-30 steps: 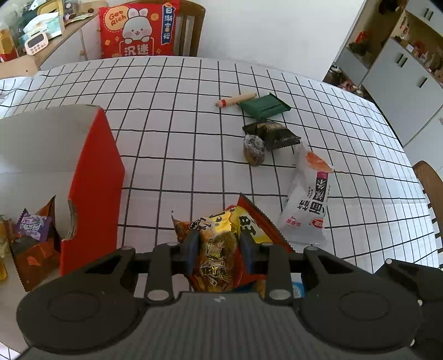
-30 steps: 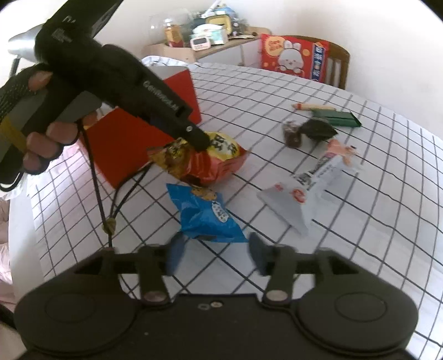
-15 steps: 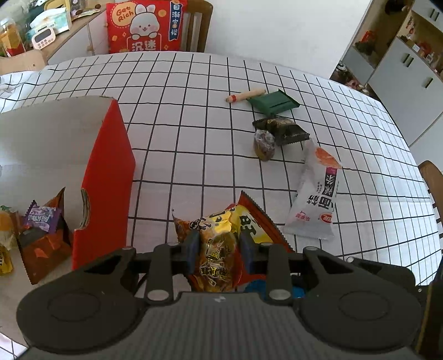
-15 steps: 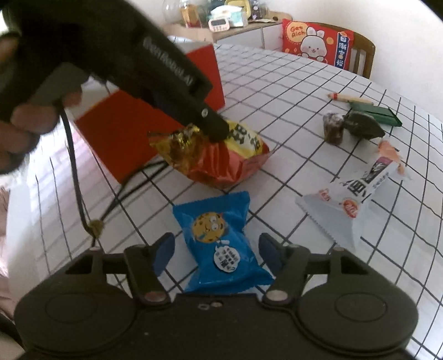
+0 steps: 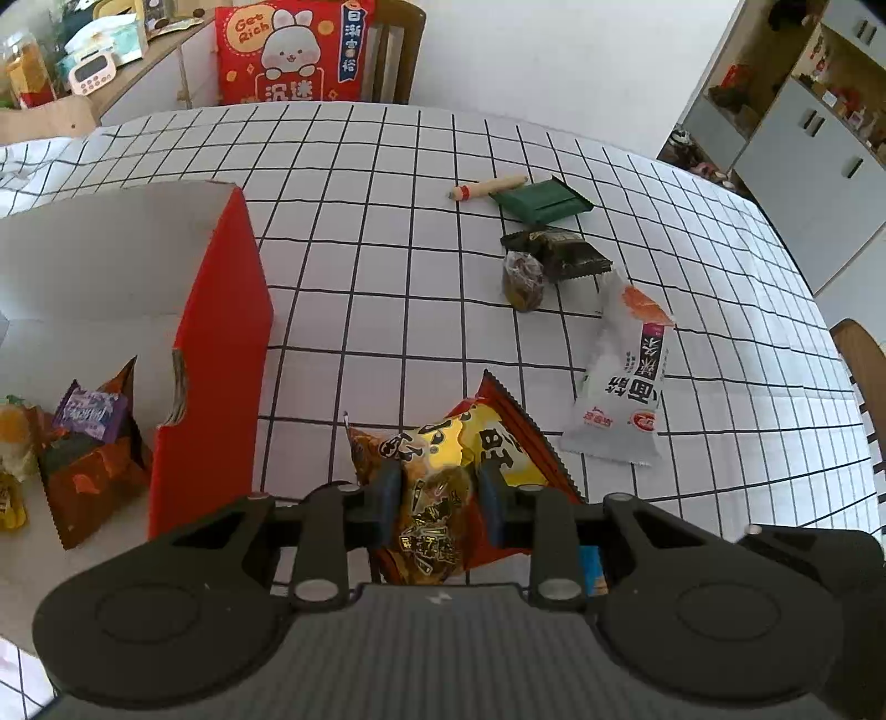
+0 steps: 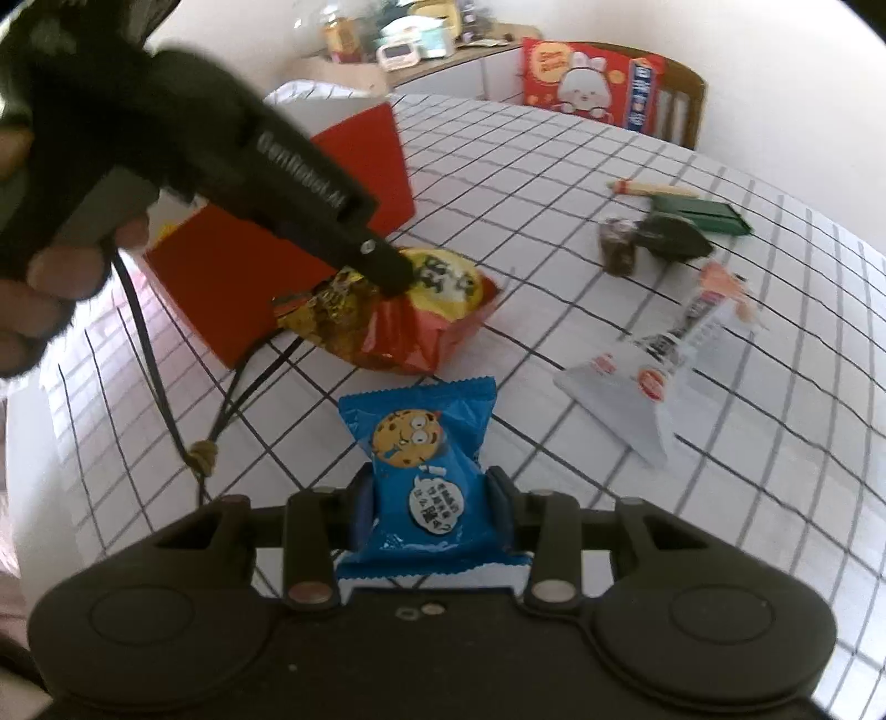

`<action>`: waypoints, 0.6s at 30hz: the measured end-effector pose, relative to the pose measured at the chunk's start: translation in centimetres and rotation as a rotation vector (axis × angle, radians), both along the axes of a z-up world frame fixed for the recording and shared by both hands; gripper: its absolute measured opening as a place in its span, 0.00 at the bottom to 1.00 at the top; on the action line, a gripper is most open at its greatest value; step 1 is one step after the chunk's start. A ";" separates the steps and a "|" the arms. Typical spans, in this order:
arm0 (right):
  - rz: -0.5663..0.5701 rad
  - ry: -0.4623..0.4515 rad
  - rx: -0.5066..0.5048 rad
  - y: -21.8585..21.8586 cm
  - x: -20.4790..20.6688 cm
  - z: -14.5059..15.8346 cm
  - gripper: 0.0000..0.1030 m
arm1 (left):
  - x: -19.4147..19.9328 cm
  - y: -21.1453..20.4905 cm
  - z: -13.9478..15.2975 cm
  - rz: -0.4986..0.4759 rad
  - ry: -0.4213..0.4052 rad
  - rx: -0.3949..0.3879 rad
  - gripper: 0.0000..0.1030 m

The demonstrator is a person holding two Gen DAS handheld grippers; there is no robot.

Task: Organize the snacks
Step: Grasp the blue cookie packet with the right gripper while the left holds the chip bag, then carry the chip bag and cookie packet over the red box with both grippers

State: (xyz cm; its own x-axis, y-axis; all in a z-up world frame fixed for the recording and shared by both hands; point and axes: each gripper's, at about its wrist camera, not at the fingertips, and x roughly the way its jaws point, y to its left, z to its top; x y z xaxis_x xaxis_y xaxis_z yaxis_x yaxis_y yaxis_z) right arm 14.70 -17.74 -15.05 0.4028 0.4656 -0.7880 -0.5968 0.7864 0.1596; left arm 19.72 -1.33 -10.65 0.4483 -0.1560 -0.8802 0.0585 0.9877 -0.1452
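Note:
My left gripper is shut on a red and yellow snack bag, which rests on the checked tablecloth beside the open red box. The right wrist view shows the same gripper pinching the bag, with a hand on its handle. My right gripper straddles a blue cookie packet lying flat on the table. Its jaws are closing, and the pads press the packet's sides inward. A sliver of that blue packet shows in the left wrist view.
Several snacks lie inside the box. Farther out on the table lie a white packet, a dark wrapper, a small brown snack, a green packet and a sausage stick. A red cushion sits on a chair beyond.
My right gripper moved forward over the blue cookie packet and its jaws narrowed onto its sides. The left gripper kept its hold on the red and yellow bag.

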 end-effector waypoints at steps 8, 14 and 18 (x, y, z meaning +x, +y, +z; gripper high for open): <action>-0.109 -0.003 0.055 -2.0 -1.4 3.3 0.38 | -2.3 1.0 2.2 0.005 -0.030 -0.026 0.27; -0.172 -0.022 0.067 -2.2 -1.9 5.6 0.38 | -4.6 1.9 5.3 0.000 -0.091 -0.031 0.27; -0.192 -0.041 0.088 -1.7 -2.0 7.2 0.38 | -6.0 3.0 7.7 0.015 -0.146 -0.036 0.27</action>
State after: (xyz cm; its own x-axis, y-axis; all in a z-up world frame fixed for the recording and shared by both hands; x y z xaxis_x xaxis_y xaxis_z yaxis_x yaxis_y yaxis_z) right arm 12.74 -19.46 -7.80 0.5216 0.4437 -0.7287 -0.4445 0.8704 0.2118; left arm 13.74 1.63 -2.95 0.5733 -0.1786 -0.7996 0.0669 0.9829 -0.1716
